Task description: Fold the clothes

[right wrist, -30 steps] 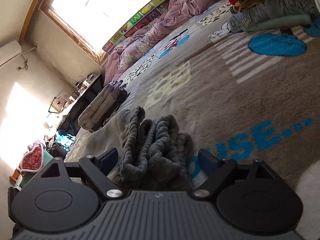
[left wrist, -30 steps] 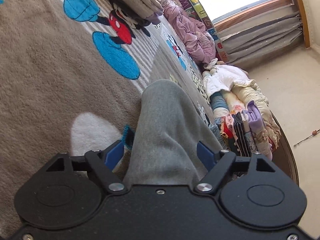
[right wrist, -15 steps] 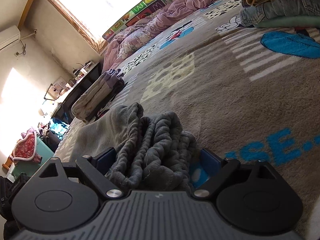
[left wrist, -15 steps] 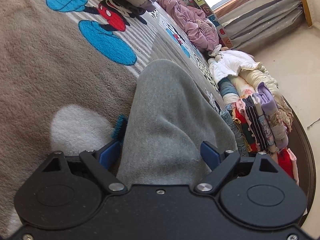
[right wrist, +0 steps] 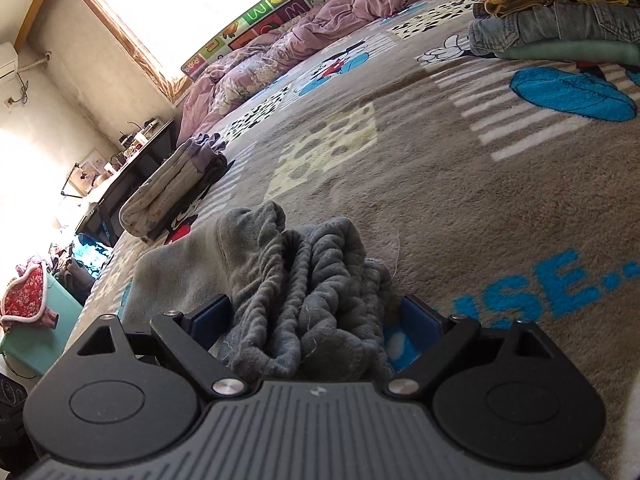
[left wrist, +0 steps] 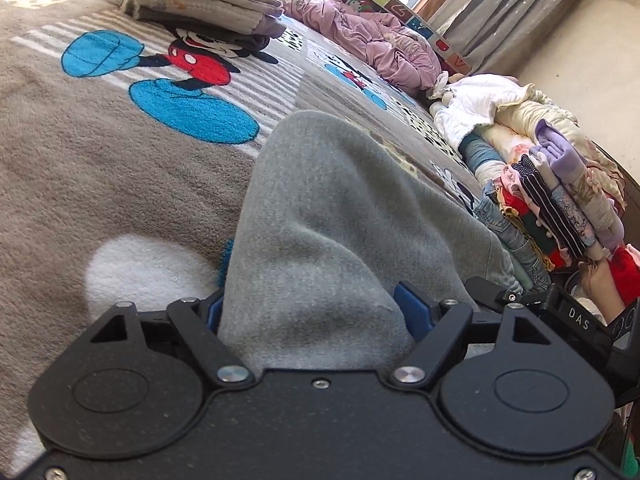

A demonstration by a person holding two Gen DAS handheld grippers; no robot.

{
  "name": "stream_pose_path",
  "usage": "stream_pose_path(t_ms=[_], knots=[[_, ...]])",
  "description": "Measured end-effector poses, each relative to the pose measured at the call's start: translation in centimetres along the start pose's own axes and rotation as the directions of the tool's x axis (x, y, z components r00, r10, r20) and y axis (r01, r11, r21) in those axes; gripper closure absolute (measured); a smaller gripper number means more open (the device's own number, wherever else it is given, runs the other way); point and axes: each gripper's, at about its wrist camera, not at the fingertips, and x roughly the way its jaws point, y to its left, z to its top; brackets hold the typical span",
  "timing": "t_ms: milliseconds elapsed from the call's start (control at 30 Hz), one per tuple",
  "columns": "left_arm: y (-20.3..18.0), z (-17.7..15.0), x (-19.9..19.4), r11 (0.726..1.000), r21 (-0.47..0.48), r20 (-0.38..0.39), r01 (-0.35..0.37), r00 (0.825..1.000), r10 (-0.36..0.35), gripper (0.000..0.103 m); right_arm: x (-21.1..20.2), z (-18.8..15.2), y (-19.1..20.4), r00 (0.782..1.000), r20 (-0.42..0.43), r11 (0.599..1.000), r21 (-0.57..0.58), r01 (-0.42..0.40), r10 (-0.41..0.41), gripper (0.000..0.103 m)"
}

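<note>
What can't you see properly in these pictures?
- Left wrist view: the soft grey fleece garment covers the left gripper fingertips, so its grip is unclear.
- Right wrist view: the bunched grey ribbed waistband fills the right gripper; contact is hidden.
- Desk clutter: too small.
</note>
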Motion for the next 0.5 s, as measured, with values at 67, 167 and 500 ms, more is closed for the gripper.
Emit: stream_pose_path(t_ms=[67, 167, 500], knots=[[-0.1, -0.1, 0.0, 1.0, 0.013, 0.004, -0.003, 1.0, 0.003, 0.027, 0.1, 0.1, 0.1, 1.0, -0.007, 1.0, -0.003, 0.005, -0.005, 0.013], [0.1, 0.0, -0.1, 1.0, 0.02, 0.006, 0.021, 1.0, -0.021, 0.039, 0.1, 0.2, 0.1, 1.0, -0.017, 1.0, -0.002, 0.001, -0.001, 0.021], [0.4, 1.0, -5.0, 0.986, -0.079, -0.061, 0.144, 0.987, -0.149, 0.05, -5.5, -2.5, 1.5, 0.998, 0.029, 0.976, 0.209, -0.06, 0.056, 0.039]])
